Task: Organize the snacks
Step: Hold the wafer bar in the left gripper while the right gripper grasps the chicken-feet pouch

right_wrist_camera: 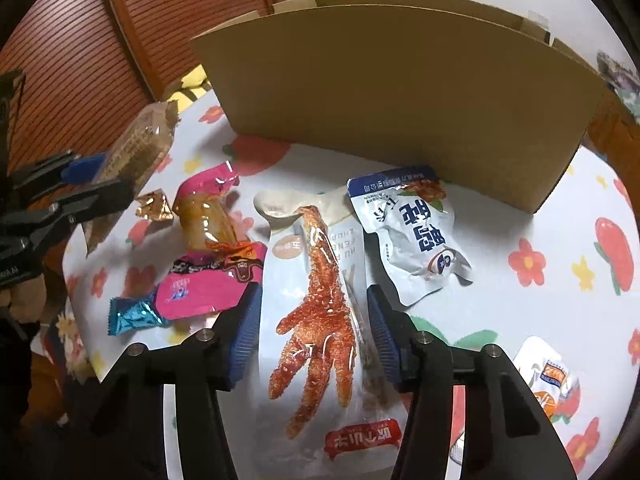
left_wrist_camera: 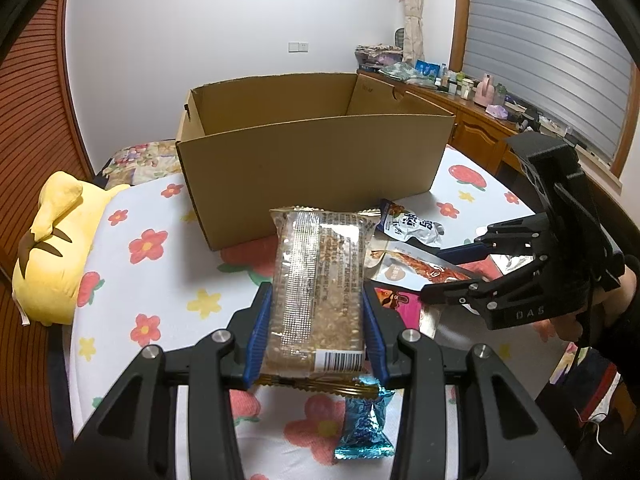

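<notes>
My left gripper (left_wrist_camera: 318, 294) is shut on a clear-wrapped grain bar (left_wrist_camera: 320, 272), held lifted in front of the open cardboard box (left_wrist_camera: 312, 160). The right wrist view shows the same bar (right_wrist_camera: 136, 148) at the left. My right gripper (right_wrist_camera: 313, 292) is shut on a white packet with a red chicken foot (right_wrist_camera: 316, 320), its blue pads pressing both long edges while the packet lies on the flowered sheet (right_wrist_camera: 540, 300). The box (right_wrist_camera: 400, 120) stands just behind it. In the left wrist view, the right gripper (left_wrist_camera: 434, 276) sits to the right, low over the packets.
A white-and-blue pouch (right_wrist_camera: 416, 240), a pink packet (right_wrist_camera: 204, 276), a blue foil candy (right_wrist_camera: 132, 314), a small amber candy (right_wrist_camera: 154, 206) and a white-orange packet (right_wrist_camera: 548, 380) lie around. A yellow plush (left_wrist_camera: 56, 248) rests at the left, and a cluttered wooden dresser (left_wrist_camera: 480, 128) stands behind the box.
</notes>
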`<state>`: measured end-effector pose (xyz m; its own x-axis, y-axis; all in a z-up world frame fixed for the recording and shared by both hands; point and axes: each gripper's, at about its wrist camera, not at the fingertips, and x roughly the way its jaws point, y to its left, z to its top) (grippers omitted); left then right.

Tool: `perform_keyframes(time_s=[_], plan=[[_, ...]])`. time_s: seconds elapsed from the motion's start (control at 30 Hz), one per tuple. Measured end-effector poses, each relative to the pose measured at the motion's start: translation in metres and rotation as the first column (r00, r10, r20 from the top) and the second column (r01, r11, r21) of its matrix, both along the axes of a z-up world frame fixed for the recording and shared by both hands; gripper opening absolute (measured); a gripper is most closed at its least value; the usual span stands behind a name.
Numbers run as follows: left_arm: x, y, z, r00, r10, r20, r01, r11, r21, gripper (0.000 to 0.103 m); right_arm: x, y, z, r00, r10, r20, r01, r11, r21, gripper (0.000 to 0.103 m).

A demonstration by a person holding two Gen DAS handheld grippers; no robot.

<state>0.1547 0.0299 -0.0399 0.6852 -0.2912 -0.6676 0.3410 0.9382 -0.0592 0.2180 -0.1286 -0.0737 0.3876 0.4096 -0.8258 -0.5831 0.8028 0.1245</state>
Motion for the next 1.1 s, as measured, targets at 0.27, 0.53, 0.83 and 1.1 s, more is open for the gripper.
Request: perform_keyframes(time_s=[0.27,0.53,0.83,1.1], plan=[[0.0,-0.001,-0.001,1.0,-0.004,-0.001,0.004,1.0,0.002,0.041,0.0,0.001,-0.003,1.0,0.0,0.022,0.002,0.998,-0.056,0.061],[-0.001,-0.004,0.001,1.0,-0.008,0.001,0.008,1.0,0.006,0.041,0.011,0.001,-0.008,1.0,0.007,-0.001,-0.007,0.997,-0.074,0.068],[-0.002,-0.006,0.0,1.0,-0.01,-0.002,0.01,1.0,0.007,0.041,0.007,0.016,-0.011,0.998,0.042,0.042,-0.033,0.982,-0.186,0.068],[-0.003,-0.004,0.001,1.0,-0.003,0.006,0.003,1.0,-0.002,0.041,-0.005,0.011,-0.006,0.997,0.066,0.029,-0.062,0.988,-0.139,0.046]])
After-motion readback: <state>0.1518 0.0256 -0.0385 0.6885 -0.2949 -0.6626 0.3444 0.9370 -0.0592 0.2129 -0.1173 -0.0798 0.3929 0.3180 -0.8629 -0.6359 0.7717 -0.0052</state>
